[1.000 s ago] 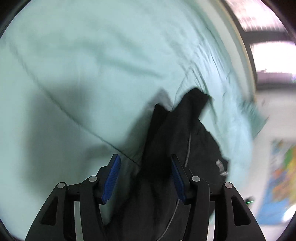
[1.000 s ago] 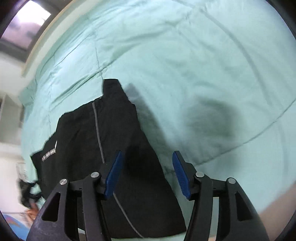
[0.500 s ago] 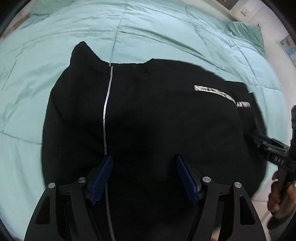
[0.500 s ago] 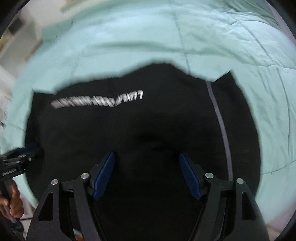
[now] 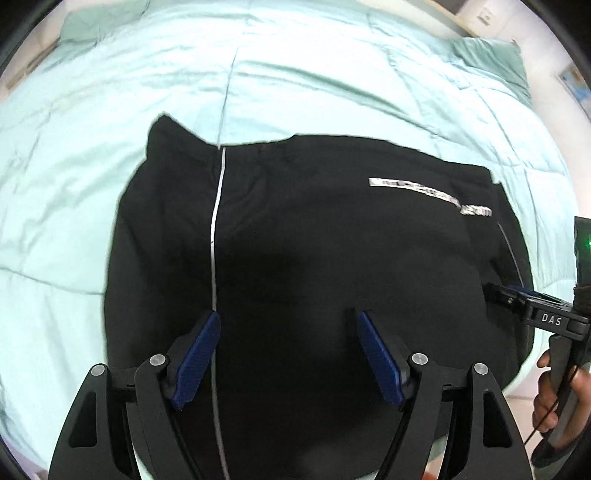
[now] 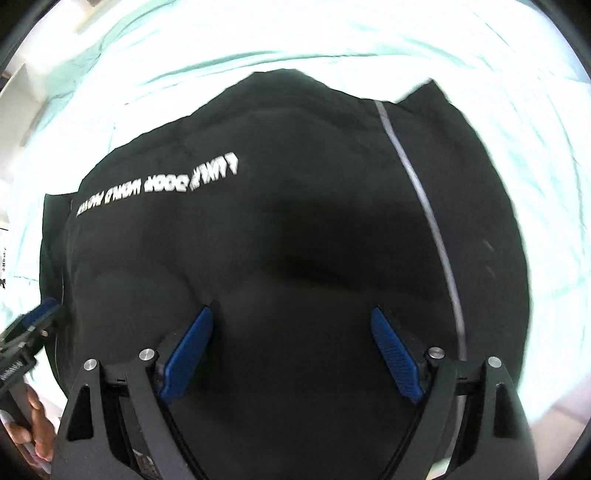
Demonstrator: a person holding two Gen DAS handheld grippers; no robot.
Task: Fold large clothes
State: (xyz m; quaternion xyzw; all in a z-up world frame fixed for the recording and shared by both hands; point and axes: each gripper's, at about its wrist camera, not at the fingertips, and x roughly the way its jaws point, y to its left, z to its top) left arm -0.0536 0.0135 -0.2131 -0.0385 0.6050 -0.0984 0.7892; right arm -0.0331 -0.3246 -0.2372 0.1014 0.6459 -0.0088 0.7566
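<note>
A black garment (image 5: pixel 332 240) with white lettering and a thin pale stripe lies flat and folded on the mint green bed cover (image 5: pixel 295 74). My left gripper (image 5: pixel 289 314) hovers over its near edge. Its jaws are opening, and nothing is pinched between the blue pads (image 5: pixel 199 354). My right gripper (image 6: pixel 291 310) hangs over the same garment (image 6: pixel 295 221), jaws also opening, with only cloth lying beneath them. Each gripper shows at the other view's edge: the right gripper (image 5: pixel 496 291) at the garment's right side, the left gripper (image 6: pixel 48 308) at its left side.
The bed cover (image 6: pixel 535 147) spreads wide around the garment. A green pillow (image 5: pixel 491 59) lies at the far right corner, another pillow (image 5: pixel 92 26) at the far left. A person's hand (image 5: pixel 554 391) holds the right gripper's handle near the bed's edge.
The garment was bunched up beside the jaws a second ago and now lies flat. Both grippers have swung over its near edge, and both pairs of jaws stand wider.
</note>
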